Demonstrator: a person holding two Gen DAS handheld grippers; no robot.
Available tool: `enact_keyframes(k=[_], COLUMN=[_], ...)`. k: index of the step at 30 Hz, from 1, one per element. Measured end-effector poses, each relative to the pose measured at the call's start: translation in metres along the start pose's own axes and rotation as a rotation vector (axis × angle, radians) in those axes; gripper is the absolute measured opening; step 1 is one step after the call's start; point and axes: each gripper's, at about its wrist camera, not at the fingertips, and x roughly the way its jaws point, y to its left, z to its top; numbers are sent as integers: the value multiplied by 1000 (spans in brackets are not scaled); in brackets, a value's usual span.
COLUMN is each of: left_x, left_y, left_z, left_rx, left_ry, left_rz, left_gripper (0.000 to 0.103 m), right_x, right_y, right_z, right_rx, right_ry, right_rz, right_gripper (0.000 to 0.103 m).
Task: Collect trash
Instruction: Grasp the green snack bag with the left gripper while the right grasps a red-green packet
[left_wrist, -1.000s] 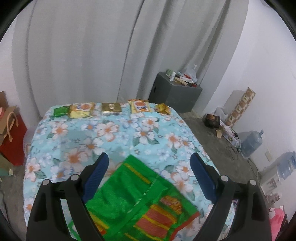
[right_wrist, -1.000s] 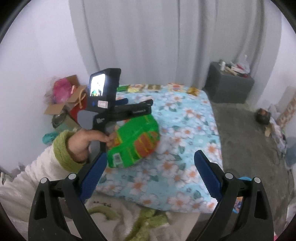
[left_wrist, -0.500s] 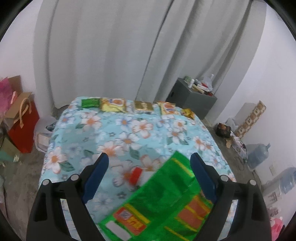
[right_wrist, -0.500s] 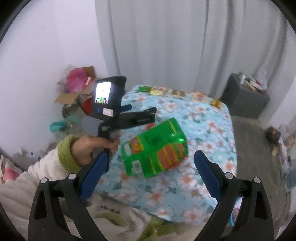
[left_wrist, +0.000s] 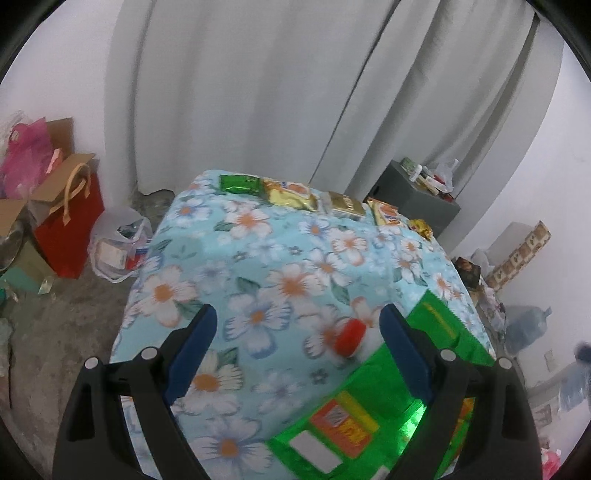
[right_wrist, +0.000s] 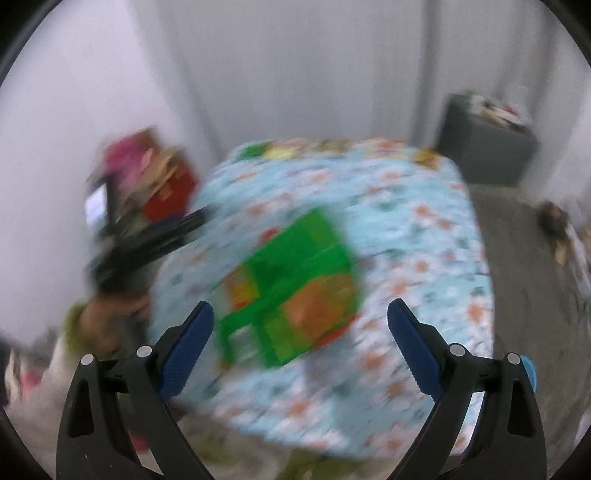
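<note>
Green foil bag (left_wrist: 373, 417) lying on floral counter (left_wrist: 258, 258), near edge; light, crinkly, slippery, best pinched at flat sealed rim. Left claw (left_wrist: 297, 334) and right claw (right_wrist: 300, 326) both wide open, empty

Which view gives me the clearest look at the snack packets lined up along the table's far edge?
The left wrist view: the packets are sharp enough to tell colours apart. In the right wrist view the same row is motion-blurred into smears.

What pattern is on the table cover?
Light blue tablecloth with white, orange-centred flowers; clearest in the left wrist view.
</note>
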Motion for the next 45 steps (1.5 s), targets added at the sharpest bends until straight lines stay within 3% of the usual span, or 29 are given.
enact_keyframes(k=[2, 4, 9, 14, 20, 23, 24, 25, 29, 33, 38, 42, 45], left_x=[-2, -2, 9, 31, 69, 78, 77, 75, 65, 52, 36, 25, 17], left_y=[6, 8, -1, -11, -18, -20, -22, -26, -45, -65, -86, -74, -54], left_z=[-5, -11, -32, -47, -54, -62, -64, -69, -86, -109, -131, -139, -135], left_rx=[0, 12, 83, 112, 102, 63, 60, 67, 128, 146, 186, 114, 46], left_ry=[0, 3, 27, 67, 144, 208, 218, 228, 267, 337, 376, 398, 376], left_rz=[-14, -24, -64, -114, -130, -187, -199, -222, -268, -376, -454, -517, -559], left_gripper=[87, 87, 87, 87, 87, 85, 85, 85, 85, 85, 85, 85, 84], right_x=[13, 32, 69, 86, 117, 130, 133, 134, 119, 93, 73, 80, 93], right_y=[-24, -42, -71, -83, -67, -51, -47, -46, -57, -83, -96, -91, -88], right_z=[1, -4, -26, -64, -89, -90, -90, -90, -93, -101, -109, -105, -103], right_rx=[51, 102, 253, 431, 512, 488, 483, 482, 488, 510, 484, 429, 368], right_ry=[-27, -1, 30, 35, 117, 131, 134, 132, 83, 34, 26, 54, 93], right_rz=[-31, -19, 139, 266, 383, 430, 452, 462, 473, 465, 470, 510, 602], right_gripper=[91, 91, 89, 78, 56, 31, 15, 11, 6, 4, 3, 2, 2])
